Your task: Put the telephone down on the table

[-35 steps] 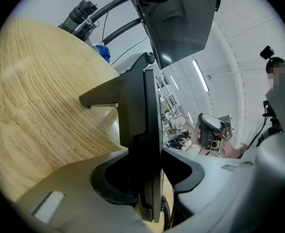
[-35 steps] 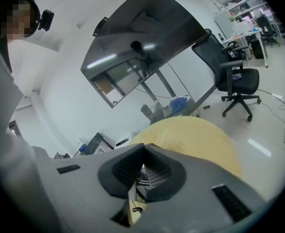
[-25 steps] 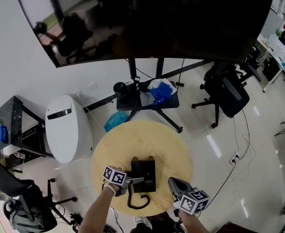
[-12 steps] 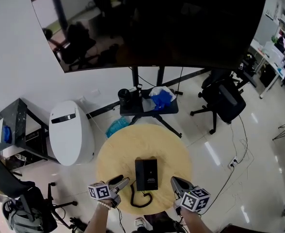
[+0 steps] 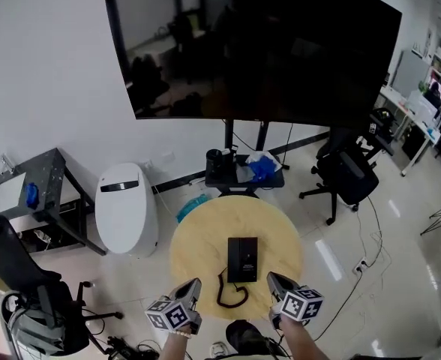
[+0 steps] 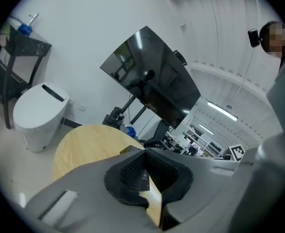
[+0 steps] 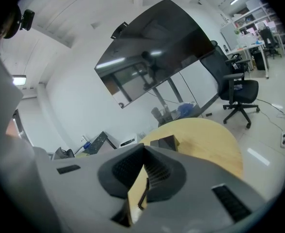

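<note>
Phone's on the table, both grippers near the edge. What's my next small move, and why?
Probably draw both grippers back and stop. The telephone lies flat on the round table, cord beside it; the left gripper, jaws just closed on nothing, and the right gripper, shut and empty, hover at the near edge.

Matt black plastic telephone (image 5: 242,258) on pale, smooth wood-look table (image 5: 198,246)

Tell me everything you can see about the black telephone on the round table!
The telephone is a small black box, plastic by its look, lying flat near the middle of the round wooden table. A black cord curls from its near left corner in a loop toward the table's edge. Only the table touches it.
</note>
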Tool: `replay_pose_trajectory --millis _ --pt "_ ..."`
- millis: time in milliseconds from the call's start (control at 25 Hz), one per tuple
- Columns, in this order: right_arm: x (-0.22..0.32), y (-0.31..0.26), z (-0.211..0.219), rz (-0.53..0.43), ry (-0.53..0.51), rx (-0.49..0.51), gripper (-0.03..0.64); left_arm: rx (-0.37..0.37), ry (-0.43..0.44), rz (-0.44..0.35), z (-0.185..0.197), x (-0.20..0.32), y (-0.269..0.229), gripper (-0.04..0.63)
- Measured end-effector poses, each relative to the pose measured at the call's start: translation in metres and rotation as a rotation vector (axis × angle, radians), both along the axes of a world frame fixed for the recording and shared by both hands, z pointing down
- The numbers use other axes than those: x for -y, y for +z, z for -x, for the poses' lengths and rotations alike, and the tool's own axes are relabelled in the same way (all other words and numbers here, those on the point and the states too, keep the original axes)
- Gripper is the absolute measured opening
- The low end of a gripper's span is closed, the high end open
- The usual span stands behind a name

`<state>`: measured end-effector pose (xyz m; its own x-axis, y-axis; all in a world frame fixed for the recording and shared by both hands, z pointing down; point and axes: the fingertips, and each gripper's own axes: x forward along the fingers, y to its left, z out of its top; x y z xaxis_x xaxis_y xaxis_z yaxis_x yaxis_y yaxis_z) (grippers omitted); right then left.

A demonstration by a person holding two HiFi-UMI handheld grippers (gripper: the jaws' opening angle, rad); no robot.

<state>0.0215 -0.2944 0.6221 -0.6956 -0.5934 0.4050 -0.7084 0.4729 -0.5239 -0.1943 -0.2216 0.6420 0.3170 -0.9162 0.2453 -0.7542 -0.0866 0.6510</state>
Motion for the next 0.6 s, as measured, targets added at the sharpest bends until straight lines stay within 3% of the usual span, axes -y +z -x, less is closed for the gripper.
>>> replay_pose_trajectory --millis 80,240,600 --pt "-0.024 -0.004 0.002 -0.007 0.007 0.002 0.009 0.047 -0.014 0.008 0.001 -0.020 -0.006 0.006" --pt "-0.071 -0.008 0.004 -0.013 0.024 -0.008 0.009 0.070 -0.020 0.024 0.002 -0.050 -0.017 0.006" --pt "-0.129 -0.019 -0.025 -0.035 0.084 -0.045 0.009 0.102 0.011 -0.063 -0.029 -0.089 -0.045 0.006"
